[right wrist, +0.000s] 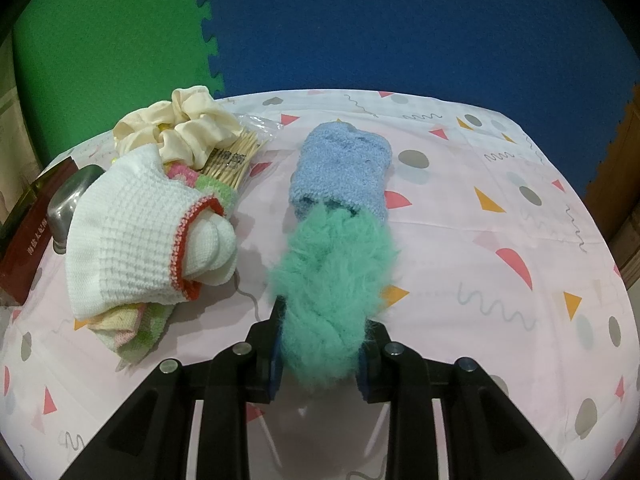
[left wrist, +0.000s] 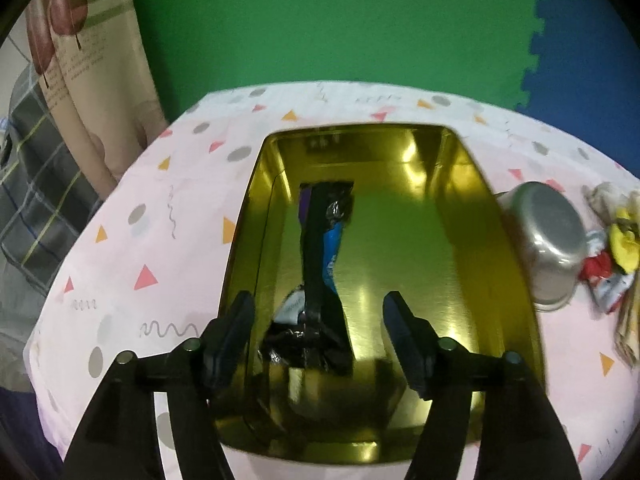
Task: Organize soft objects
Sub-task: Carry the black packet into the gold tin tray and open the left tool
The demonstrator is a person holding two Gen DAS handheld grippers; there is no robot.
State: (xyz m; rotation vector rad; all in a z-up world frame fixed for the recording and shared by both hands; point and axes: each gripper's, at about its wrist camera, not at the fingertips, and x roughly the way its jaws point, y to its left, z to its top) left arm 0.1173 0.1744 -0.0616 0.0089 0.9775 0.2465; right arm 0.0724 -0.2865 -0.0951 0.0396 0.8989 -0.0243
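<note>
In the left wrist view my left gripper [left wrist: 320, 332] hangs open over a gold metal tin [left wrist: 404, 240]. A dark, blue-and-black wrapped packet [left wrist: 324, 256] lies in the tin's left half, between the fingers but untouched by the pads. In the right wrist view my right gripper [right wrist: 328, 332] is shut on a green fluffy piece [right wrist: 332, 280] just above the tablecloth. A folded light-blue fuzzy cloth [right wrist: 344, 168] lies directly beyond it, touching its far end.
Left of the right gripper sit a white waffle-knit cloth with red trim [right wrist: 132, 236], a cream scrunchie [right wrist: 188, 124], a toothpick packet [right wrist: 236, 160] and pastel cloths [right wrist: 136, 328]. A steel bowl [left wrist: 548, 240] lies overturned right of the tin, with small wrappers [left wrist: 612, 264] beyond it.
</note>
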